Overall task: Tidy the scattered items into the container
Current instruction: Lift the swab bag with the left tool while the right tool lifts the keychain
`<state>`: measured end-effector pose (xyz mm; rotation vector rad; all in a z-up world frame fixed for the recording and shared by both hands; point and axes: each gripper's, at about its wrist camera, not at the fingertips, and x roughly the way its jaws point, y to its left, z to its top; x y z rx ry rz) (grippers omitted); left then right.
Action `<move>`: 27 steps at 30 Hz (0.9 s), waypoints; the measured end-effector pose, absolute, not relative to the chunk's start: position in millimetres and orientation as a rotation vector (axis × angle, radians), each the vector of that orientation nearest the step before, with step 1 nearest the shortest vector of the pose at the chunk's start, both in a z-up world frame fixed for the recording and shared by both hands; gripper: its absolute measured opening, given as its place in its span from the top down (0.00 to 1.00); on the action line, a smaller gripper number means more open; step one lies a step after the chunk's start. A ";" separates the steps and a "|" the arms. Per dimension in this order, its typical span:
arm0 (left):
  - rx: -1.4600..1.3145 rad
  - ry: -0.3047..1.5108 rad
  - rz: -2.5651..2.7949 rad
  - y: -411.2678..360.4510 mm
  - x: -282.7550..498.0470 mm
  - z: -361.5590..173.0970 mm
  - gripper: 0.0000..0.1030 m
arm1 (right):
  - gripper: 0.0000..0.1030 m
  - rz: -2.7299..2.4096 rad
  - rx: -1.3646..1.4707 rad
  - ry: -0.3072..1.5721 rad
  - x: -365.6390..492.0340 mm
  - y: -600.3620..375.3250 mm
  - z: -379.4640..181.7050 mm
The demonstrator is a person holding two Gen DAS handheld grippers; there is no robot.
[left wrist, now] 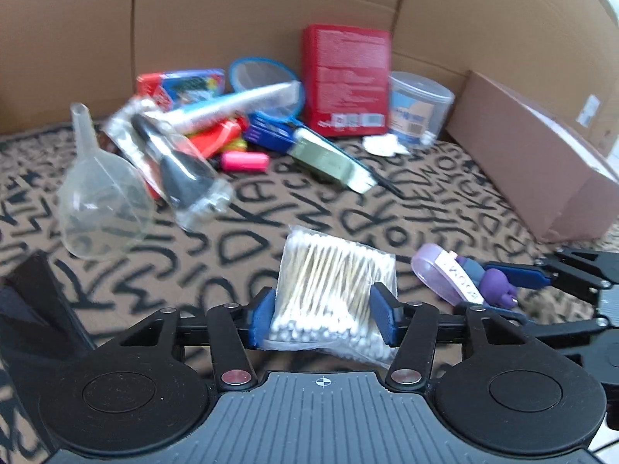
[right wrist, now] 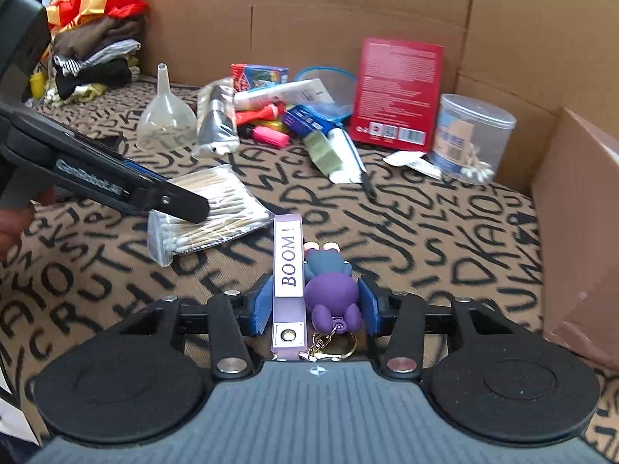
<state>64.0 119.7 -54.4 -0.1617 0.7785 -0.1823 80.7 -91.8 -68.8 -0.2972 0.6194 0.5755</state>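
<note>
- Your left gripper (left wrist: 324,319) has both jaws pressed on one swab bag (left wrist: 336,282), clamped at its near end.
- Your right gripper (right wrist: 314,305) sits with one keychain (right wrist: 309,290) between the jaws; can't tell if they're pinching it.
- Beyond the jaws: one funnel (right wrist: 165,121), one red box (right wrist: 398,94), one swab tub (right wrist: 470,137).

left claw (left wrist: 324,319): black links, blue pads | right claw (right wrist: 314,305): same, silver screws

Clear bag of cotton swabs (left wrist: 334,290) flat on lettered mat, purple figure keychain (right wrist: 309,294) with "BOOM!" strap beside it
</note>
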 end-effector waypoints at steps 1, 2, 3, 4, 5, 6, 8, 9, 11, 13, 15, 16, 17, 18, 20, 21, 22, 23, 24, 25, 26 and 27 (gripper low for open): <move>-0.163 0.782 -0.204 116.2 62.0 -54.6 0.44 | 0.49 0.571 -0.295 0.622 78.6 -94.9 -68.8; -0.159 0.785 -0.221 112.1 60.5 -55.1 0.38 | 0.49 0.567 -0.290 0.624 76.7 -97.8 -68.8; -0.153 0.788 -0.232 107.7 60.3 -56.0 0.33 | 0.48 0.564 -0.285 0.627 74.8 -100.7 -68.7; -0.143 0.792 -0.235 103.1 61.1 -57.1 0.30 | 0.43 0.555 -0.279 0.627 73.8 -102.3 -69.1; -0.131 0.796 -0.236 98.8 62.5 -58.3 0.29 | 0.41 0.547 -0.278 0.625 73.7 -102.2 -69.7; -0.120 0.799 -0.236 95.1 64.0 -59.2 0.26 | 0.40 0.541 -0.278 0.623 73.8 -101.6 -70.3; -0.088 0.796 -0.233 88.8 64.8 -59.3 0.28 | 0.41 0.541 -0.277 0.623 73.7 -101.3 -70.6; -0.074 0.795 -0.229 87.0 64.8 -59.2 0.36 | 0.41 0.542 -0.276 0.623 73.6 -101.1 -70.7; -0.059 0.795 -0.224 84.9 64.1 -58.8 0.40 | 0.41 0.544 -0.275 0.623 73.5 -100.9 -70.8; -0.051 0.796 -0.220 83.3 62.8 -57.9 0.42 | 0.50 0.546 -0.273 0.624 73.3 -100.7 -71.0; -0.043 0.796 -0.215 81.5 61.6 -57.2 0.41 | 0.50 0.549 -0.271 0.624 73.1 -100.4 -71.1; -0.044 0.799 -0.217 80.8 61.5 -57.3 0.40 | 0.50 0.550 -0.270 0.624 73.0 -100.3 -71.2; -0.046 0.802 -0.221 80.2 61.6 -57.7 0.39 | 0.50 0.551 -0.270 0.624 72.9 -100.2 -71.2; -0.049 0.806 -0.225 79.6 61.7 -58.0 0.30 | 0.49 0.552 -0.269 0.624 72.8 -100.1 -71.3; -0.045 0.809 -0.222 76.5 62.1 -58.8 0.26 | 0.49 0.549 -0.267 0.620 72.1 -100.1 -72.1; -0.041 0.810 -0.219 74.7 62.4 -59.2 0.24 | 0.48 0.548 -0.265 0.618 71.7 -100.1 -72.5; -0.038 0.811 -0.216 72.9 62.6 -59.6 0.26 | 0.48 0.546 -0.264 0.615 71.2 -100.1 -72.9; -0.033 0.811 -0.212 70.9 62.7 -59.9 0.27 | 0.48 0.544 -0.263 0.613 70.8 -100.1 -73.4; -0.029 0.811 -0.207 69.1 62.6 -59.7 0.36 | 0.49 0.544 -0.258 0.615 70.8 -100.8 -73.1; -0.026 0.811 -0.204 67.6 62.3 -59.2 0.38 | 0.50 0.544 -0.250 0.618 71.0 -101.8 -72.6; -0.023 0.811 -0.201 66.2 62.0 -58.8 0.39 | 0.50 0.544 -0.241 0.623 71.0 -102.9 -72.0; -0.022 0.811 -0.200 64.9 61.3 -58.3 0.40 | 0.50 0.542 -0.231 0.628 70.8 -104.0 -71.3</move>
